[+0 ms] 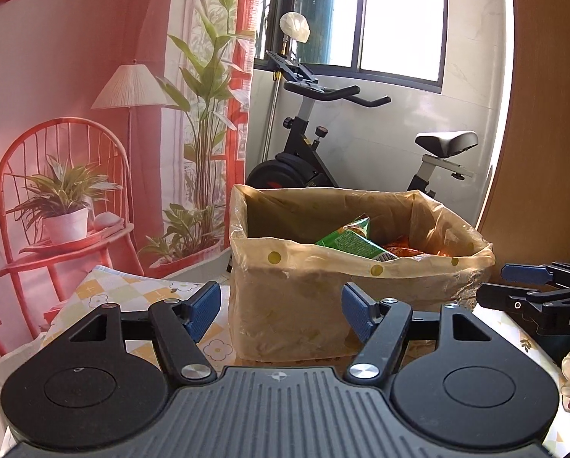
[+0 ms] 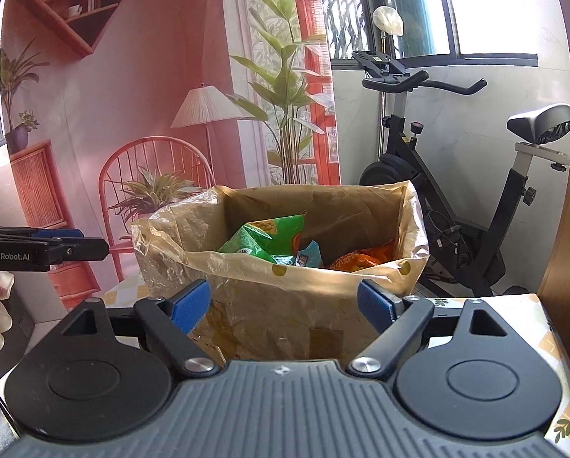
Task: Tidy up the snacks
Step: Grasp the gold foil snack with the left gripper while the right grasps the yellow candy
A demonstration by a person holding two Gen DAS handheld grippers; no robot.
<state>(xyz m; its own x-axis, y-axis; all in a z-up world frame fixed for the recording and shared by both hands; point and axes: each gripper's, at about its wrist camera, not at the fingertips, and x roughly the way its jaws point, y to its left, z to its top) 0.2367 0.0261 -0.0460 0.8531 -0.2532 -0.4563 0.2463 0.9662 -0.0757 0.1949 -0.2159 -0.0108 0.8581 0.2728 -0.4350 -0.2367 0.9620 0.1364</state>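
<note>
Nearest the lens, both grippers hang empty. Seen from its own wrist camera, the left gripper (image 1: 281, 311) has its blue pads spread wide with nothing between them; the right gripper (image 2: 285, 307) shows the same wide gap in its own view. Each tool also appears side-on at the edge of the other's picture, level with it and well apart.

Just beyond the fingertips stands the box (image 1: 292, 313), lined with a loose, crinkled plastic bag (image 2: 162, 236) folded over the rim. It sits on a table with a flowered cloth (image 1: 132, 290). Inside lie the snacks: a green packet (image 2: 269, 240) propped up at the middle, a small teal packet (image 2: 310, 253) against it, and an orange packet (image 2: 361, 257) to the right.

The liner looks like the main hazard. Reaching in low over the near rim could snag a finger on the slack plastic and drag the liner, or the whole light box, along. Packets of this kind are probably slippery and air-filled, so a shallow pinch may slide off, and a hard one may crush the contents. Both tools entering the narrow opening together risk colliding.

Far behind, an exercise bike (image 2: 456, 175) stands beside a printed backdrop (image 2: 151, 95), out of reach.
</note>
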